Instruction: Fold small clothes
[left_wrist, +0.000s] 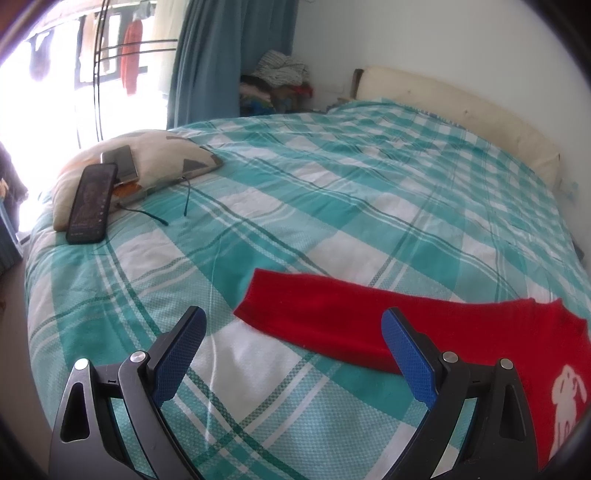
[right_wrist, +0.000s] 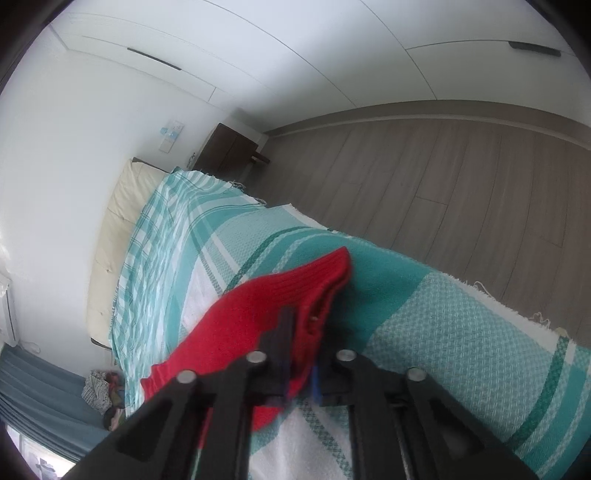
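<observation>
A small red sweater (left_wrist: 369, 314) lies on the teal-and-white checked bedspread (left_wrist: 332, 184), one sleeve stretched out to the left and a white rabbit print (left_wrist: 565, 398) at the right edge. My left gripper (left_wrist: 294, 312) hovers open just in front of that sleeve, with nothing between its blue pads (left_wrist: 177, 354). In the right wrist view, the other sleeve of the red sweater (right_wrist: 258, 306) is bunched and lifted off the bedspread (right_wrist: 443, 332). My right gripper (right_wrist: 308, 332) is shut on its cloth near the bed's edge.
A cream pillow (left_wrist: 162, 155) at the far left carries a black phone (left_wrist: 90, 203) and a second device (left_wrist: 120, 160), with a thin cable beside them. Blue curtain (left_wrist: 229, 55) and a clothes pile (left_wrist: 280, 70) stand behind. Wooden floor (right_wrist: 443, 184) and a dark nightstand (right_wrist: 229, 147) flank the bed.
</observation>
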